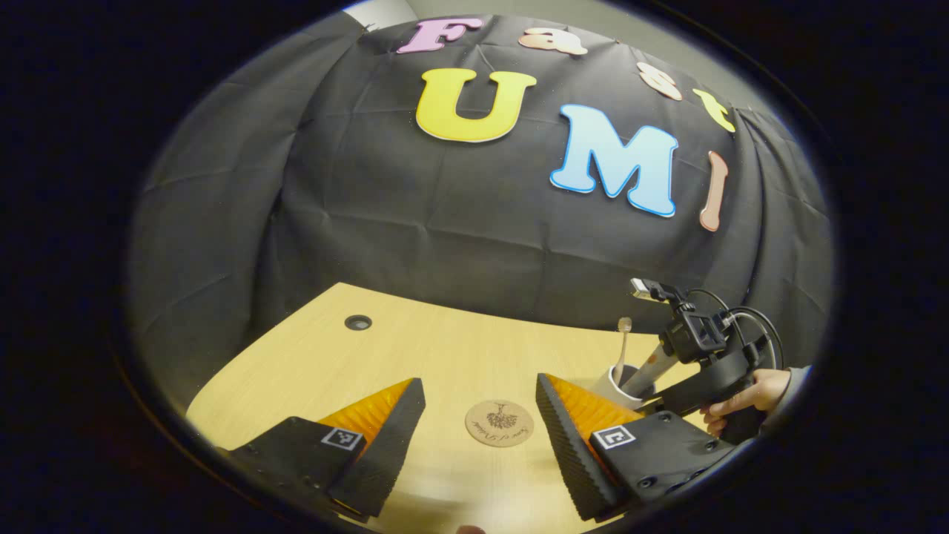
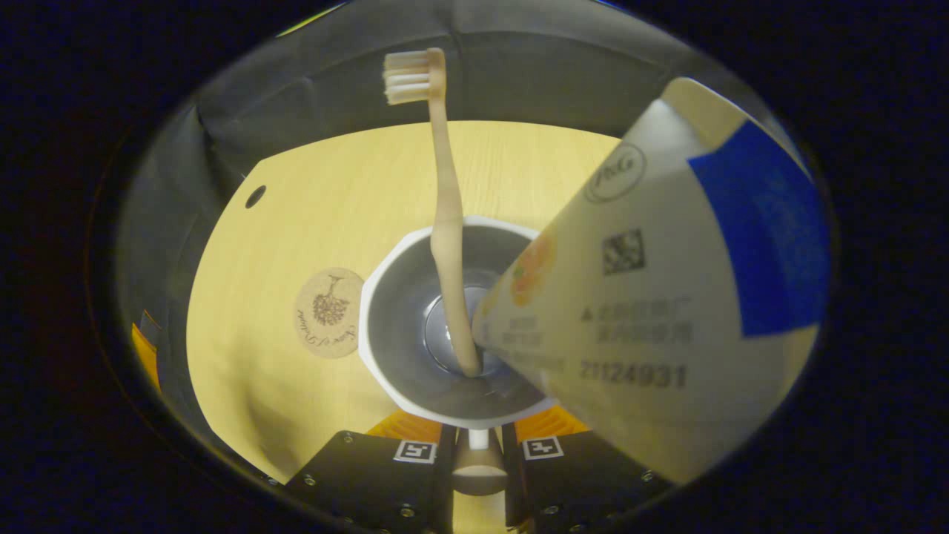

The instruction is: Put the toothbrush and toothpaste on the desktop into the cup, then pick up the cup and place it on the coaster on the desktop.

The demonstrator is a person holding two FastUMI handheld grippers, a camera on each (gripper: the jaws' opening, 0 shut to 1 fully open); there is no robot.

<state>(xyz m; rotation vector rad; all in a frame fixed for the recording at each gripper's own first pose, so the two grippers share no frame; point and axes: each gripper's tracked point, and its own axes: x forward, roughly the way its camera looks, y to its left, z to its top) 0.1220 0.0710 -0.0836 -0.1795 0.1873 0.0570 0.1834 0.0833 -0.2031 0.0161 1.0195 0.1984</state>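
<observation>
Our right gripper [image 2: 478, 437] has its jaws pinched on the handle of the white faceted cup [image 2: 393, 356]. The cup is on the wood-grain desktop [image 2: 334, 185], beside the round cork coaster [image 2: 329, 313], not on it. Slim beige toothbrush [image 2: 445, 222] stands inside, bristles up; glossy toothpaste [image 2: 652, 297] tube leans in too. Our left gripper [image 1: 480, 423] is spread wide, ribbed pads, coaster between the fingers farther off.
</observation>
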